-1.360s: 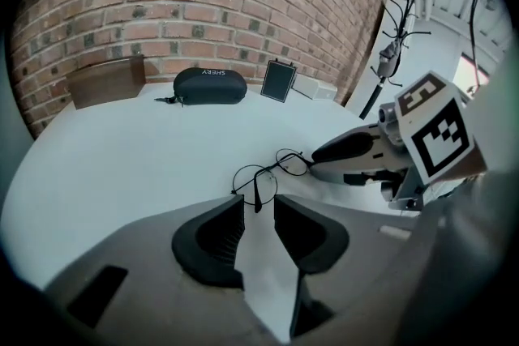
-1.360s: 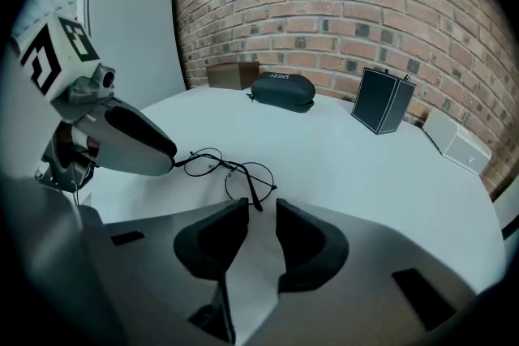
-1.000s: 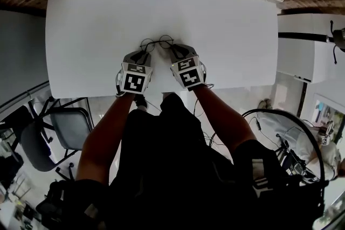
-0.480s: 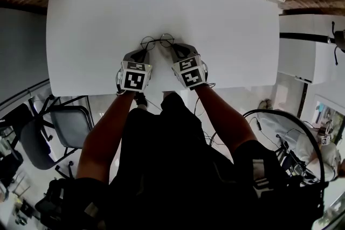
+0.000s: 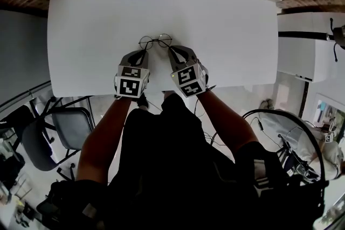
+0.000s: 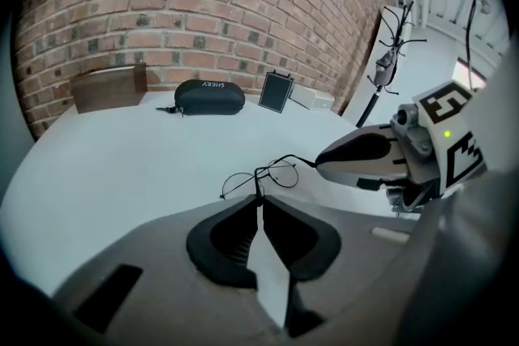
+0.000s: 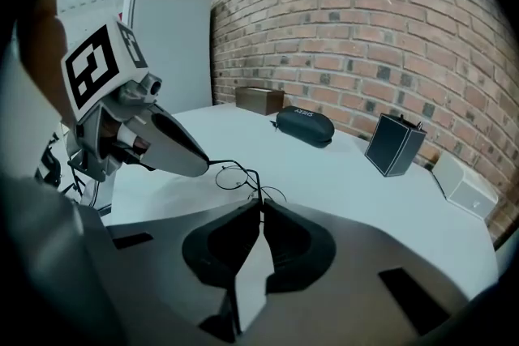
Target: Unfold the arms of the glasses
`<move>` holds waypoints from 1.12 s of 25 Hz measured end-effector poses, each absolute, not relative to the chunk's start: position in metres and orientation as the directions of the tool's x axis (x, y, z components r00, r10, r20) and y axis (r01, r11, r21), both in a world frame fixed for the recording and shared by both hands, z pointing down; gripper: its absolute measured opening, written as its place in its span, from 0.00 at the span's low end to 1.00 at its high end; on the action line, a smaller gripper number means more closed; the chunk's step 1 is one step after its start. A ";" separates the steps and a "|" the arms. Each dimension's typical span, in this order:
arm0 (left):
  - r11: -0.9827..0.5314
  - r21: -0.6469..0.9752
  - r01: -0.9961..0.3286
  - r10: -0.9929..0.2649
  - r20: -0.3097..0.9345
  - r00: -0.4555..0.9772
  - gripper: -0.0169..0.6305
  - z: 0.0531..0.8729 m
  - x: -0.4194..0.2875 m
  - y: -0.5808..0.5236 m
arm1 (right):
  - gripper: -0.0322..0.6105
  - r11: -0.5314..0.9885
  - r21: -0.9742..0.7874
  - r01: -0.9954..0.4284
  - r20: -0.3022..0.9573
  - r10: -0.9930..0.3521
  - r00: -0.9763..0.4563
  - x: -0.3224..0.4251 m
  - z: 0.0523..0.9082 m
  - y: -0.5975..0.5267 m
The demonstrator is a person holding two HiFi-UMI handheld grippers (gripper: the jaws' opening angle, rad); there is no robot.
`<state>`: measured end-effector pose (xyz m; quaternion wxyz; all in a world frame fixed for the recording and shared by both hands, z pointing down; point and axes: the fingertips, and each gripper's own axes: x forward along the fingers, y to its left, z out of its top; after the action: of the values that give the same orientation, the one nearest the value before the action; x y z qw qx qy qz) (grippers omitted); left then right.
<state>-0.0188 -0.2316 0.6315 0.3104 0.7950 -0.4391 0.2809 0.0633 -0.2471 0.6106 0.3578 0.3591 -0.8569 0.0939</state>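
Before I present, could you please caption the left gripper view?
Left tool grips one arm of round wire glasses; right tool closing on the other arm.

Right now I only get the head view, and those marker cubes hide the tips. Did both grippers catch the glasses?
Observer: The left gripper view shows the left gripper with its jaws together on a thin wire arm of the glasses.
Operator: And the other one?
Observer: In the right gripper view the right gripper has its jaws closing, with the other wire arm between their tips.
Operator: Are the round bits getting squashed?
Observer: No. In the left gripper view the two round lenses sit beyond the jaws, untouched, with one arm running out to each gripper.
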 end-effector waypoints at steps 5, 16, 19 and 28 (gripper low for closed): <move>-0.479 0.207 -0.853 -0.551 0.685 0.476 0.08 0.621 -0.016 -0.224 | 0.08 0.762 0.153 -0.629 0.642 -0.561 -0.523 0.054 0.601 -0.234; -0.626 0.113 -0.772 -0.518 0.679 0.520 0.07 0.623 -0.002 -0.185 | 0.08 0.839 0.273 -0.472 0.653 -0.521 -0.549 0.039 0.613 -0.192; -0.640 0.123 -0.759 -0.486 0.700 0.523 0.06 0.631 0.001 -0.170 | 0.08 0.851 0.270 -0.451 0.670 -0.502 -0.547 0.035 0.622 -0.184; -0.682 0.147 -0.716 -0.417 0.726 0.547 0.06 0.646 0.025 -0.146 | 0.08 0.874 0.250 -0.417 0.715 -0.457 -0.528 0.032 0.641 -0.170</move>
<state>0.0250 -0.1462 0.6458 0.2196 0.8516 -0.3327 0.3404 0.0324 -0.1700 0.6406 0.4163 0.2500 -0.8739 -0.0241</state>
